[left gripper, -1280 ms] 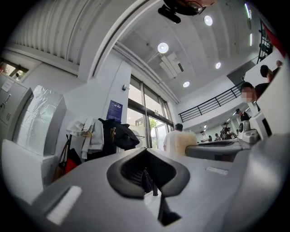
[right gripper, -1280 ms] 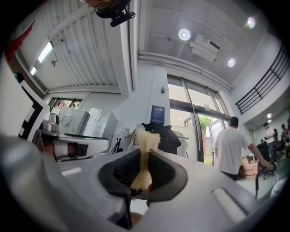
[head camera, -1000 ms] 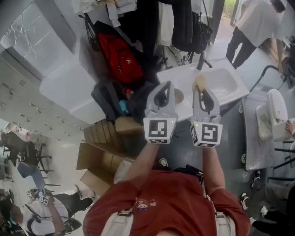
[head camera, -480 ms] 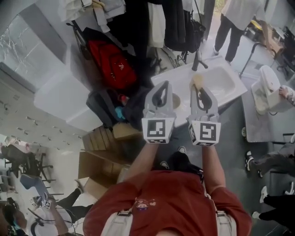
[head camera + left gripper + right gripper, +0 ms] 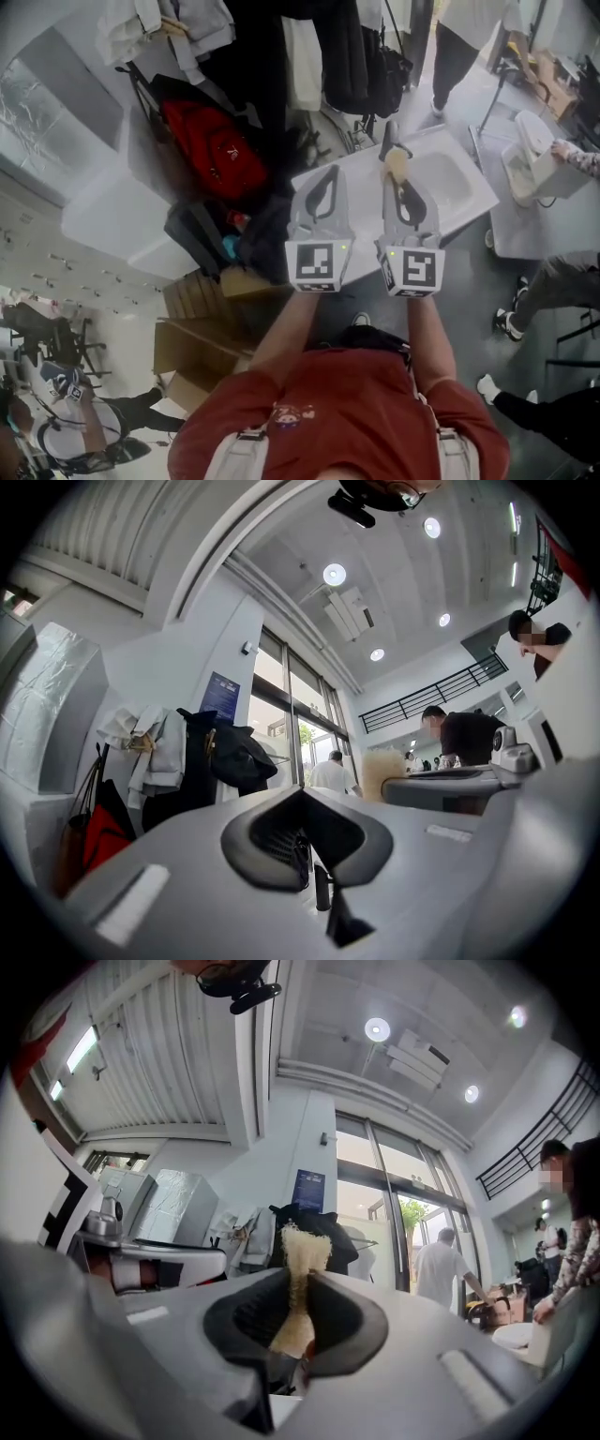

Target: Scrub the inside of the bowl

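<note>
A grey floor [image 5: 478, 281] lies under the person, whose red-sleeved arms reach out toward a white sink [image 5: 448, 183] in a cluttered room. On the near side of the sink, the left hand-held gripper [image 5: 328, 174] has its jaws pressed together with nothing between them. Just beside it, closer to the sink's basin, the right hand-held gripper [image 5: 400, 186] is clamped on a tan scrubber [image 5: 300, 1251]. The scrubber's long axis runs along the jaws and points away from the person. Its frayed head sticks out past the tips, over the sink's near edge. The bowl cannot be made out in any view.

A dark faucet [image 5: 388, 139] rises at the sink's far rim, just beyond the scrubber. Left of the sink, cardboard boxes [image 5: 192, 309] sit on the floor with dark bags [image 5: 202, 230] and a red backpack [image 5: 214, 150] beyond them. Behind the sink hang dark coats [image 5: 352, 56], and a person in a white top [image 5: 459, 42] stands past its far corner.
</note>
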Motion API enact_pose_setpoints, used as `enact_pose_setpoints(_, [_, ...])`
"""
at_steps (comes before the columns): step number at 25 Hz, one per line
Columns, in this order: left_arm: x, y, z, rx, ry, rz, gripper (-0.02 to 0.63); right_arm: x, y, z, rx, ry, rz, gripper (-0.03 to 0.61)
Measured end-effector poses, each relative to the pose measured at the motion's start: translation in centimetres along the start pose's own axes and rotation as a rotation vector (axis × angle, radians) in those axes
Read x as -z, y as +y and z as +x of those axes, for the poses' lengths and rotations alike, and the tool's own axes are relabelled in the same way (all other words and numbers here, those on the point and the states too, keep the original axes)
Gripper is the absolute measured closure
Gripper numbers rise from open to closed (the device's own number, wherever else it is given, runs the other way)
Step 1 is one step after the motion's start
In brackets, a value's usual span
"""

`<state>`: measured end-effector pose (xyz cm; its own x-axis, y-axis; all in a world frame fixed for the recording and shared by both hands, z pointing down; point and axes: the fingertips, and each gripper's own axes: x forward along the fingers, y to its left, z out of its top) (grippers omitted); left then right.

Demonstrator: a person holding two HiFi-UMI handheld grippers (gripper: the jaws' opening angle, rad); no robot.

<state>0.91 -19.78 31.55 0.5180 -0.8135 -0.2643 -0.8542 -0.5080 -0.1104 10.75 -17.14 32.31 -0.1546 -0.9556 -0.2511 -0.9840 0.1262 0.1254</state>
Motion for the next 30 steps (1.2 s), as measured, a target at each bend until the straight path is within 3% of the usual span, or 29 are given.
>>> enact_pose_setpoints(13, [1.7, -3.0, 8.8, -0.063, 0.001, 0.024, 0.609, 1.8, -8.4, 5.3, -0.052, -0.039, 0.021, 0.529])
enact_pose_setpoints(30, [2.1, -1.2, 11.2, -0.088, 0.006, 0.046, 0.609, 2.6, -8.6, 8.5, -0.083, -0.042, 0.045, 0.529])
